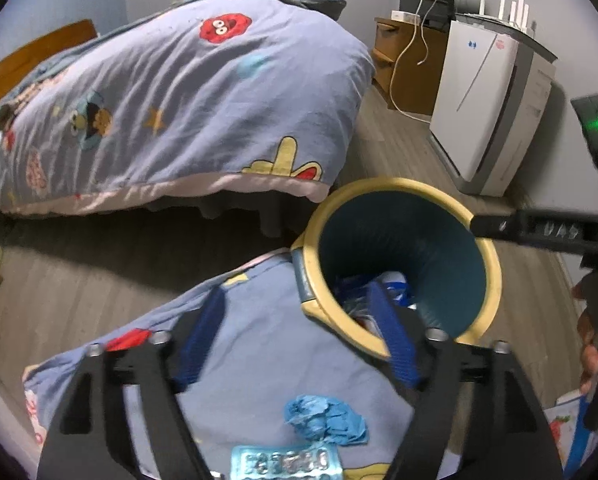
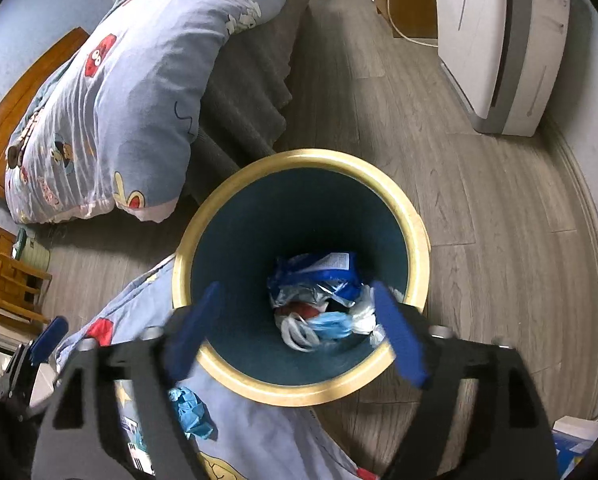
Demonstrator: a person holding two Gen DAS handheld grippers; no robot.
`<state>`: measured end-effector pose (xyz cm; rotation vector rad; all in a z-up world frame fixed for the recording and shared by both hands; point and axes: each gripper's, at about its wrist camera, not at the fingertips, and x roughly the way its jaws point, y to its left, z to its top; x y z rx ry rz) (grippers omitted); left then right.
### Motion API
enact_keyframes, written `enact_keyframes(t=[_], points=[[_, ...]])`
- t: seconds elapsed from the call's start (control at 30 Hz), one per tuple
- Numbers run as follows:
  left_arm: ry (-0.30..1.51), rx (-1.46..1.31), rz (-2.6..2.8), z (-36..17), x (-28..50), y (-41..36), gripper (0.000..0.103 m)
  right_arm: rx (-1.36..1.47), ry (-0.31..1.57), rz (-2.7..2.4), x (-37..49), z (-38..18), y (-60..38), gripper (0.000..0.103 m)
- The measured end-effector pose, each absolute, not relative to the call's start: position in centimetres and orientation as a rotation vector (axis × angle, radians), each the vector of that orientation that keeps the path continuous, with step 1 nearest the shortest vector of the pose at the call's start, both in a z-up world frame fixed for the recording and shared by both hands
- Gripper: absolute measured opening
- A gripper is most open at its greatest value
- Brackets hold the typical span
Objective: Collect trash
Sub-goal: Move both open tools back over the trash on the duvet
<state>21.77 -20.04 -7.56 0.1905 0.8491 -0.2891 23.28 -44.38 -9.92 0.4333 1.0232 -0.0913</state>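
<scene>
A round trash bin (image 2: 299, 162) with a yellow rim and dark teal inside stands on the floor beside the near bed; it also shows in the left wrist view (image 1: 399, 184). Inside lies trash (image 2: 319, 300): a blue wrapper, white plastic and a blue face mask. My right gripper (image 2: 295, 320) is open and empty, right above the bin's mouth. My left gripper (image 1: 299, 332) is open and empty over the bed edge next to the bin. A crumpled blue paper ball (image 1: 325, 420) and a blister pack (image 1: 285, 462) lie on the bedcover under it. The ball also shows in the right wrist view (image 2: 193, 412).
A second bed with a cartoon quilt (image 1: 171, 100) lies across the wood floor (image 2: 479, 200). A white air purifier (image 1: 487, 108) and a wooden nightstand (image 1: 407, 68) stand by the wall. A small wooden rack (image 2: 11, 284) is at the left. The right gripper's arm (image 1: 547, 232) crosses above the bin.
</scene>
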Motion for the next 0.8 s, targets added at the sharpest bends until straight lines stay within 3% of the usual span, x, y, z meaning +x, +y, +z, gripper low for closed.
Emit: enact_keyframes(t=[0.1, 0.4, 0.8], points=[[0.825, 0.221, -0.262, -7.3, 21.0, -19.5, 0.091, 0.453, 1.004, -0.109, 22.9, -9.2, -44.7, 0.097], [0.851, 0.218, -0.202, -6.1, 18.5, -14.4, 0.094, 0.474, 1.014, -0.141, 21.8, -8.9, -44.5, 0.097], [0.879, 0.126, -0.007, -3.1, 13.4, -0.5, 0.096, 0.375, 0.991, -0.068, 20.6, -6.8, -40.4, 0.097]])
